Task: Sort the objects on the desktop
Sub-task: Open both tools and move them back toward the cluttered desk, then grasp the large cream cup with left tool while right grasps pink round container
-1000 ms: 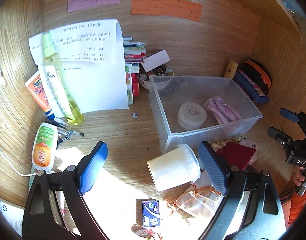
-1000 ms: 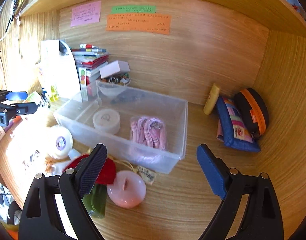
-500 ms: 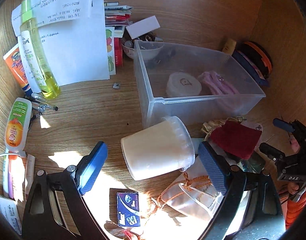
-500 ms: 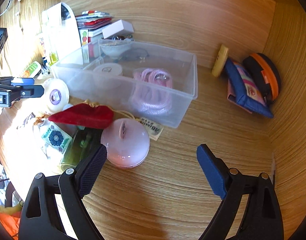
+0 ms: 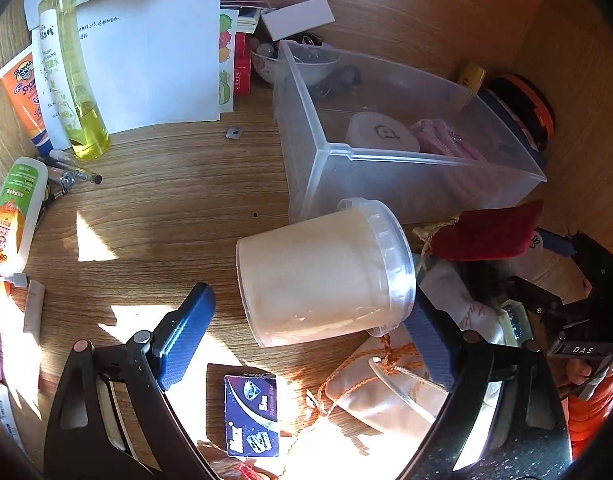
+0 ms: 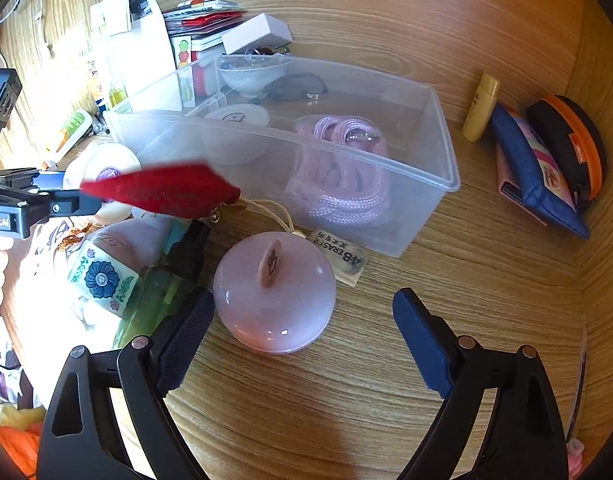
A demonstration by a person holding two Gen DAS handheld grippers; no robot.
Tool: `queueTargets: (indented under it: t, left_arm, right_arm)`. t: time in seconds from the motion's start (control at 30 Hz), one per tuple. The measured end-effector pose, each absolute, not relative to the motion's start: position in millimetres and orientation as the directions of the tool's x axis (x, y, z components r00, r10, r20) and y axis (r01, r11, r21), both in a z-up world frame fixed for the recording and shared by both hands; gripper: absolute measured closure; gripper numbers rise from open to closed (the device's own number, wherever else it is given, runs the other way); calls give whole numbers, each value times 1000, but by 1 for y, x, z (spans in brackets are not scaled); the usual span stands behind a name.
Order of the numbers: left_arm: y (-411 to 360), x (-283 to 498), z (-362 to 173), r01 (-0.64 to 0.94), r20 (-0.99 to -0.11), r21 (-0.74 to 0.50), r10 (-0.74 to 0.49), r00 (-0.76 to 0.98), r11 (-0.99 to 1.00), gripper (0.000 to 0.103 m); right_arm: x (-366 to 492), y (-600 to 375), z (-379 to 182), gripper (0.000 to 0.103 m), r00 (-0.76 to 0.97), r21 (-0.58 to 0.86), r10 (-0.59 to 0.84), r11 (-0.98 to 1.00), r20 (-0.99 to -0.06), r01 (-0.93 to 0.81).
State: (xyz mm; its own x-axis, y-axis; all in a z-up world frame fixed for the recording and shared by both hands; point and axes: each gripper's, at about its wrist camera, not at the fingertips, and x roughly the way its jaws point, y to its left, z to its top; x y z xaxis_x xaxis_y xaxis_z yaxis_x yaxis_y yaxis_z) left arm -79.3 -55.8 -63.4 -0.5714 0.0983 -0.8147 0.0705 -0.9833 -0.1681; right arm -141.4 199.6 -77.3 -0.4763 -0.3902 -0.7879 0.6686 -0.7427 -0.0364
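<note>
My left gripper point(image 5: 310, 336) is open, its jaws on either side of a cream tub with a clear lid point(image 5: 322, 272) lying on its side; I cannot tell if the pads touch it. My right gripper point(image 6: 302, 344) is open, just in front of a pink round case point(image 6: 273, 292) on the desk. A clear plastic bin point(image 6: 442, 184) behind holds a white round box point(image 6: 236, 118) and pink cord point(image 6: 342, 160). The bin point(image 5: 318, 168) also shows in the left wrist view. A red pouch point(image 6: 166, 190) lies left of the bin.
A green bottle point(image 6: 158, 296) and floral tape roll point(image 6: 102, 280) lie left of the pink case. A blue card pack point(image 5: 250, 416) and drawstring bag point(image 5: 386, 392) lie by my left gripper. Yellow bottle point(image 5: 72, 80), tubes, papers at back left. Pouches point(image 6: 546, 168) at right wall.
Both grippers have moved forward and down: the left one closing in on the cream tub, the right one closing in on the pink case. Both stay open.
</note>
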Motion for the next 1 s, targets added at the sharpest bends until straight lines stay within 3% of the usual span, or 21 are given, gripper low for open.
queueTargets:
  t: [0.17,0.3,0.33,0.53,1.0]
  left_arm:
    - [-57,-87,-66,98,-805,-177,87,-587,-979,12]
    - [-55,-90,-65,94,-797,-201,107,-594,-975,25]
    - [-54,-90,-65,91,-796,-203,111,-595,-975,30]
    - [-50,-86,-63,97,-784,-181,84,-615,-979,34]
    - [-59,-69,-38,109,-722,-168,47,-690,-980,37]
  right_arm:
    - [-149,199,-78,14,-453,-7,-401,-743,-797,670]
    - [-150,197,-77,18,-454,-21,-402,-730,-795,683]
    - [-150,196,-77,20,-454,-25,-401,-727,-796,687]
    - [-151,193,-78,42,-411,11,-425,-706,-807,708]
    - [-145,221,-61,43,-472,35,-440,-758,-764,652]
